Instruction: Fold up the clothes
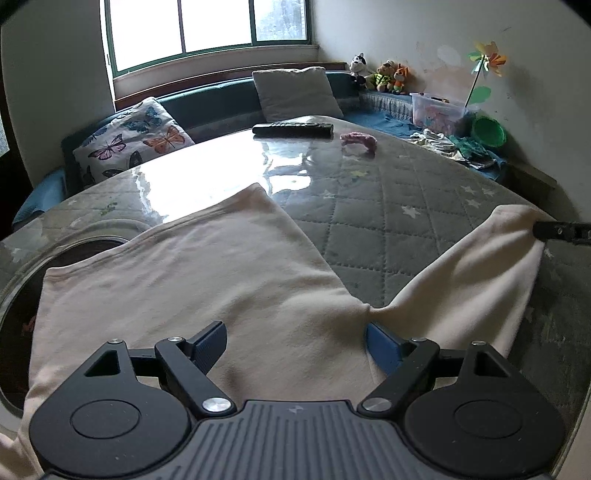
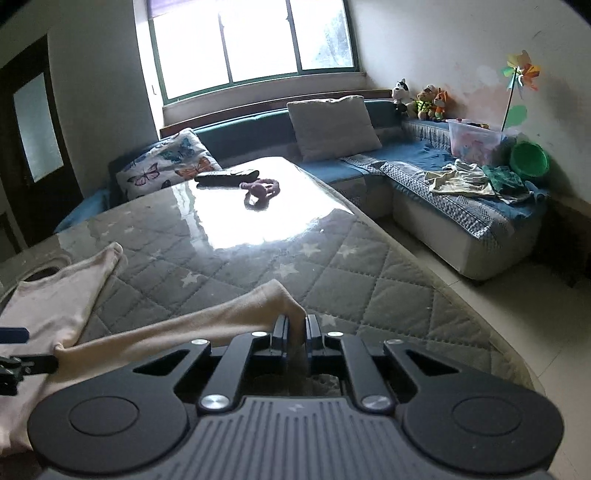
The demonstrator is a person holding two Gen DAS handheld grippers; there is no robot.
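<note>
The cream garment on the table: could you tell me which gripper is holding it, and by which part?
The right gripper pinches the cream garment at its sleeve end; the left gripper is open.

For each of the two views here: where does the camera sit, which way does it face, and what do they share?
Left wrist: behind the open left gripper, above the cream garment, facing the window; the right gripper's tip shows at the right edge.
Right wrist: behind the right gripper, shut on the garment's leg end, facing the window and sofa.
Shared: garment, table, remote, pink toy.
</note>
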